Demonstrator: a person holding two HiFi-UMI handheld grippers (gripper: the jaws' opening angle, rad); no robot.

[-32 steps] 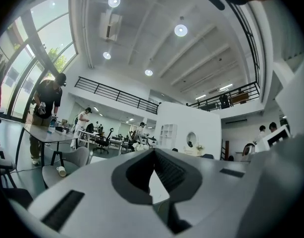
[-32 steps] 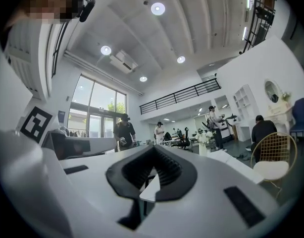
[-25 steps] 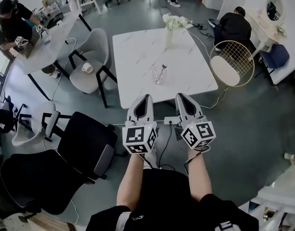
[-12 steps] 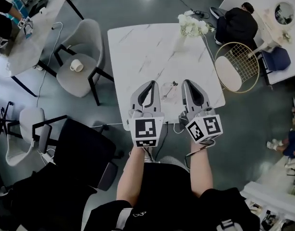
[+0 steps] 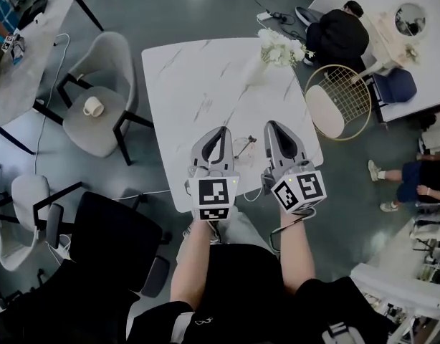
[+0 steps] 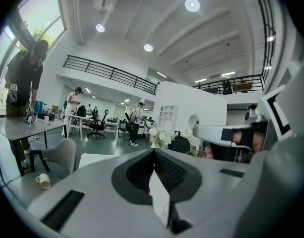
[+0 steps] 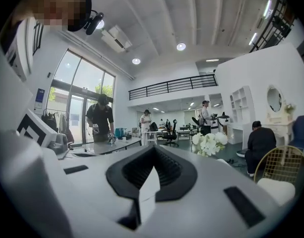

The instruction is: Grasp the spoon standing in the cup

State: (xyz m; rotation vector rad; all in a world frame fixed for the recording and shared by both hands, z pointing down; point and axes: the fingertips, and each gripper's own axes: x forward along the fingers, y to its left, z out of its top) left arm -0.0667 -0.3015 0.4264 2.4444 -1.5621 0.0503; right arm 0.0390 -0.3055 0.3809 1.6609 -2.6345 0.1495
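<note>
Head view: I see a white marble counter [image 5: 206, 70] below me, and near its near edge the clear cup [image 5: 241, 149] with the spoon [image 5: 247, 142] standing tilted in it. My left gripper [image 5: 224, 130] and right gripper [image 5: 271, 125] hang side by side over that near edge, both pointing away from me. The cup sits in the gap between the two of them, just beside the right flank of the left gripper and a little nearer to me than either tip. Neither pair of jaws is around it, and I can't tell whether the left one's body touches the glass. A vase of white flowers [image 5: 281, 47] stands at the far right of the counter, well apart from the cup. Left of the counter a grey chair [image 5: 98, 110] carries a white mug [image 5: 92, 106].

Left gripper view: the jaws are pressed together with nothing between them, and they meet in a point. The gripper's body hides the cup and spoon. Past the tip I see the flowers [image 6: 159, 135], and the mug [image 6: 43, 181] low on the left.

Right gripper view: these jaws are together as well, with nothing in them. Cup and spoon are likewise out of sight behind the body. The flowers [image 7: 209, 143] show to the right of the tip, and a gold wire chair [image 7: 283, 165] farther right.
</note>
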